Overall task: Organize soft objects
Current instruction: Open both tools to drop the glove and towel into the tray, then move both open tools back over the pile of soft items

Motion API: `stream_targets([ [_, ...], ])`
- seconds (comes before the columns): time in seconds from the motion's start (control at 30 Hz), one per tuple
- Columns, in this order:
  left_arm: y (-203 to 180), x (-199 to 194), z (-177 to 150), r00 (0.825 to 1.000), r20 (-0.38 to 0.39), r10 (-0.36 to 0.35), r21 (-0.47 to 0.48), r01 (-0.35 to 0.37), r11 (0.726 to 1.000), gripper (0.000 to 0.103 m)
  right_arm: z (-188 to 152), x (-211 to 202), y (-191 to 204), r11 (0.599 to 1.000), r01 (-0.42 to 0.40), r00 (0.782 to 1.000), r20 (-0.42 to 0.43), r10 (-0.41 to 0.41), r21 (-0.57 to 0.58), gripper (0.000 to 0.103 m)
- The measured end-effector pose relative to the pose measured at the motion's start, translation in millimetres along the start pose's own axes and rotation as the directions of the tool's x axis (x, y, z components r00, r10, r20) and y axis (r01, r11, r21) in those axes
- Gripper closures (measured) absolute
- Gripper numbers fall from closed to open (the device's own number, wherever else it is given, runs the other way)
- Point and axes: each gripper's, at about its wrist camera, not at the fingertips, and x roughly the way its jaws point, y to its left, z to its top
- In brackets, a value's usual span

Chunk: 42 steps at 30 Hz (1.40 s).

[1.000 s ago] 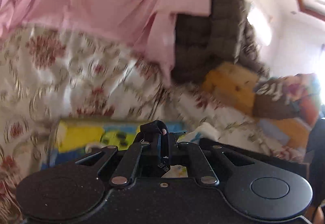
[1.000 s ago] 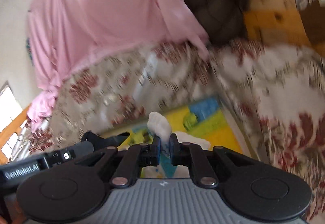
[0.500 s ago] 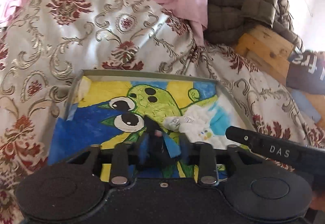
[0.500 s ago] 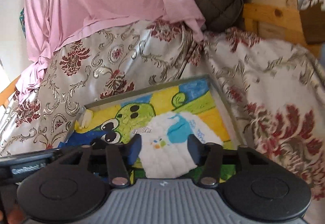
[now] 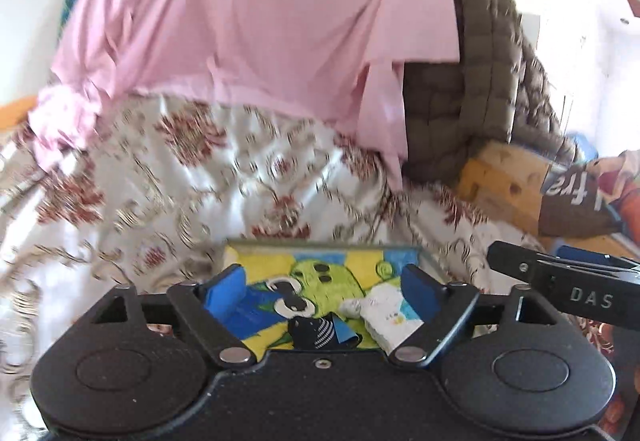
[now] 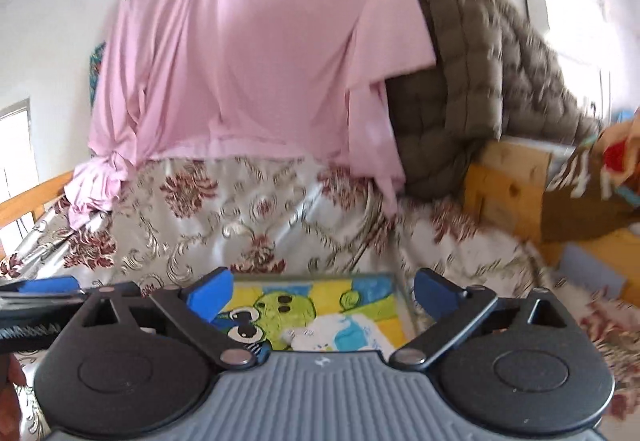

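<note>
A shallow tray (image 5: 430, 259) with a cartoon frog picture lies on the floral bedspread; it also shows in the right wrist view (image 6: 404, 297). In it lie a white cloth with blue marks (image 5: 390, 315) (image 6: 344, 335) and a small dark striped sock (image 5: 316, 333). My left gripper (image 5: 324, 291) is open and empty, held just above the tray's near part. My right gripper (image 6: 322, 299) is open and empty too, above the tray, to the right of the left one.
A pink sheet (image 5: 260, 21) hangs behind the bed. A brown quilted blanket (image 5: 472, 81) is piled at the back right beside a wooden board (image 5: 500, 181). Floral bedspread (image 5: 180, 181) surrounds the tray. The right gripper's side (image 5: 568, 291) shows in the left wrist view.
Both grippers have opened and let go: the white cloth and the dark sock now lie in the tray. Both grippers have lifted and tilted up, away from the tray.
</note>
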Motion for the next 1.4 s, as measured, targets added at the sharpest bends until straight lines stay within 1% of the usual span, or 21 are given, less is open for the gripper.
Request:
stream_targets([
  [0.03, -0.8, -11.3, 0.9, 1.000, 0.017, 0.003, 0.004, -0.003, 1.000, 0.011, -0.4, -9.5, 0.4, 1.000, 0.006, 1.000, 0.009, -0.006, -0.007, 0.001],
  [0.23, -9.4, -80.2, -0.9, 0.995, 0.095, 0.013, 0.019, -0.015, 1.000, 0.004, -9.7, -58.0, -0.8, 1.000, 0.023, 1.000, 0.020, -0.023, -0.010, 0.000],
  [0.4, -20.4, -131.9, -15.7, 0.989, 0.147, 0.018, 0.047, -0.026, 0.999, 0.001, -30.3, -95.6, 2.7, 0.999, 0.045, 0.999, 0.016, -0.045, -0.026, 0.000],
  [0.53, -25.5, -164.7, -38.0, 0.987, 0.157, 0.032, 0.071, -0.044, 0.997, 0.001, -52.6, -125.4, 1.5, 0.999, 0.033, 0.999, 0.020, -0.032, -0.020, 0.000],
  [0.7, -23.8, -198.6, -69.0, 0.988, 0.147, 0.047, 0.107, -0.063, 0.992, 0.001, -75.7, -156.9, -2.9, 1.000, 0.007, 1.000, 0.004, -0.007, 0.014, 0.000],
  [0.77, -21.2, -208.5, -80.4, 0.990, 0.133, 0.050, 0.113, -0.065, 0.991, 0.001, -84.3, -166.5, -2.2, 1.000, -0.001, 1.000, -0.022, 0.001, 0.019, 0.000],
  [0.83, -17.0, -215.4, -92.5, 0.994, 0.102, 0.048, 0.111, -0.059, 0.992, 0.001, -93.4, -173.3, -0.2, 1.000, -0.002, 0.998, -0.060, 0.003, 0.016, 0.000],
  [0.93, -9.1, -218.6, -110.6, 0.998, 0.044, 0.049, 0.105, -0.053, 0.993, 0.001, -107.9, -176.0, 6.3, 1.000, 0.006, 0.988, -0.151, -0.007, -0.007, 0.000],
  [1.03, -2.1, -217.3, -129.0, 0.997, -0.028, 0.066, 0.118, -0.062, 0.991, 0.001, -120.6, -173.7, 14.4, 0.999, 0.017, 0.969, -0.245, -0.026, -0.039, 0.000],
  [1.13, -0.5, -214.0, -140.6, 0.991, -0.104, 0.082, 0.144, -0.067, 0.987, 0.001, -128.4, -171.7, 21.5, 0.997, 0.018, 0.954, -0.298, -0.039, -0.074, 0.000],
  [1.2, -2.7, -212.8, -143.3, 0.988, -0.129, 0.084, 0.170, -0.061, 0.984, 0.001, -131.7, -169.8, 24.1, 0.996, 0.010, 0.946, -0.323, -0.037, -0.086, 0.000],
  [1.3, -7.5, -211.6, -146.7, 0.985, -0.151, 0.081, 0.213, -0.047, 0.976, 0.001, -136.3, -161.6, 24.7, 0.998, -0.015, 0.921, -0.390, -0.012, -0.068, 0.000],
  [1.4, -12.9, -205.6, -150.2, 0.977, -0.186, 0.103, 0.252, -0.054, 0.966, 0.001, -142.0, -153.3, 21.6, 0.998, -0.052, 0.893, -0.449, 0.036, -0.023, 0.000],
])
